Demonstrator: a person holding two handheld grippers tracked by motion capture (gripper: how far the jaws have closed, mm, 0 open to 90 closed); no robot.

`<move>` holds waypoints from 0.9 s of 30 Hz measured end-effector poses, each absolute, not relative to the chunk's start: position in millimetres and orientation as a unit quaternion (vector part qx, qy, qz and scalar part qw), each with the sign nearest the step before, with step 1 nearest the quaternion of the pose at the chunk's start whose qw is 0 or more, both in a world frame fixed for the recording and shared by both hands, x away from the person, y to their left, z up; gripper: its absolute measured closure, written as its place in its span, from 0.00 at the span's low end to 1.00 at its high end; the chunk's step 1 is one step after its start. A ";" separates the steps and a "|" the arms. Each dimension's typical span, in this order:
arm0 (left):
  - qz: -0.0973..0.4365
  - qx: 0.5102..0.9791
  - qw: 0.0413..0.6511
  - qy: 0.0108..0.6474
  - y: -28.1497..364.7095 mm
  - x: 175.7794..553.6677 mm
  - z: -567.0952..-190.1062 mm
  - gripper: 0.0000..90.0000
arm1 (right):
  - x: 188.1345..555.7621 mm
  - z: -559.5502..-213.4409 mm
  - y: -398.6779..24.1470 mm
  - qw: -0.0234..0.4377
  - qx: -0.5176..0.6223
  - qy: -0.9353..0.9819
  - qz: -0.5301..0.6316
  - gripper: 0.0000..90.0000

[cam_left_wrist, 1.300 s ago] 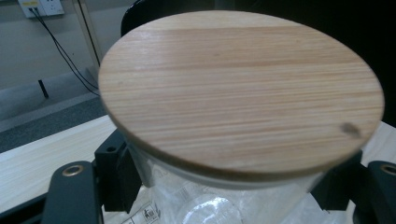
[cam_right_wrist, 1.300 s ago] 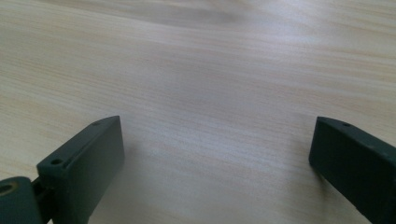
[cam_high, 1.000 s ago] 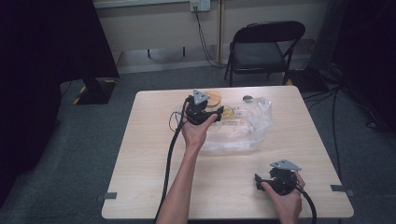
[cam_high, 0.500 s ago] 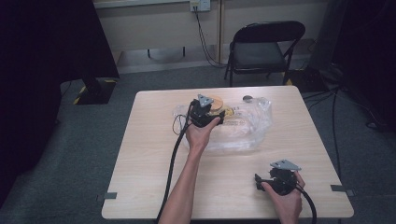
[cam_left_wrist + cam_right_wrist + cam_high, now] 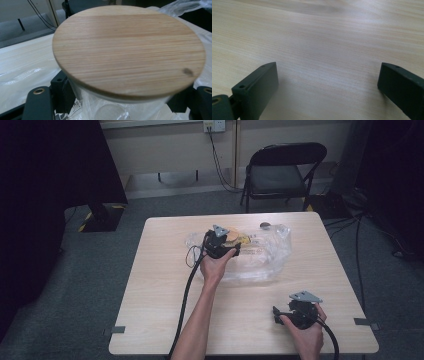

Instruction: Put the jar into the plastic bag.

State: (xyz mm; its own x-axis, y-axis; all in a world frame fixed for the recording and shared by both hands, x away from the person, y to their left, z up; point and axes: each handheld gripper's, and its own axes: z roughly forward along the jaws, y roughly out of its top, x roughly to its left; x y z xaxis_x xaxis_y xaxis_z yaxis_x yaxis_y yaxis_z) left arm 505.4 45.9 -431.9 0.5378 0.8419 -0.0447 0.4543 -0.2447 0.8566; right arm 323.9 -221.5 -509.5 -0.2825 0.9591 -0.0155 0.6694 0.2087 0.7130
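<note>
The clear plastic bag (image 5: 260, 252) lies crumpled on the far half of the table (image 5: 165, 295), its far edge near the table's far rim. At the bag's left end the left gripper (image 5: 225, 246) has its jaws set on either side of a jar (image 5: 120, 107) with a round wooden lid (image 5: 130, 47); whether they press it I cannot tell. The right gripper (image 5: 286, 312) rests well nearer than the bag, by the table's near right corner, jaws spread wide over bare wood. Bare tabletop lies left of the bag.

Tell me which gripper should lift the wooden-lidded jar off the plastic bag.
Left. The left gripper already has its jaws either side of the jar under the wooden lid. The right gripper sits open over bare table, well away.
</note>
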 end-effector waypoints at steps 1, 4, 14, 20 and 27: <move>0.219 0.759 0.440 0.427 45.8 505.6 -433.5 0.28 | 323.9 -509.5 -221.6 0.238 0.550 0.740 0.305 0.03; 0.222 0.757 0.441 0.429 45.2 505.2 -434.3 0.28 | 323.9 -509.5 -221.6 0.238 0.550 0.740 0.305 0.03; 0.223 0.764 0.429 0.427 43.7 503.0 -433.9 0.28 | 323.9 -509.5 -221.6 0.238 0.550 0.740 0.305 0.03; 0.219 0.764 0.428 0.430 44.0 502.7 -433.4 0.27 | 323.9 -509.5 -221.6 0.238 0.550 0.740 0.305 0.03; 0.217 0.759 0.429 0.439 44.6 503.1 -432.1 0.22 | 323.9 -509.5 -221.6 0.238 0.550 0.740 0.305 0.03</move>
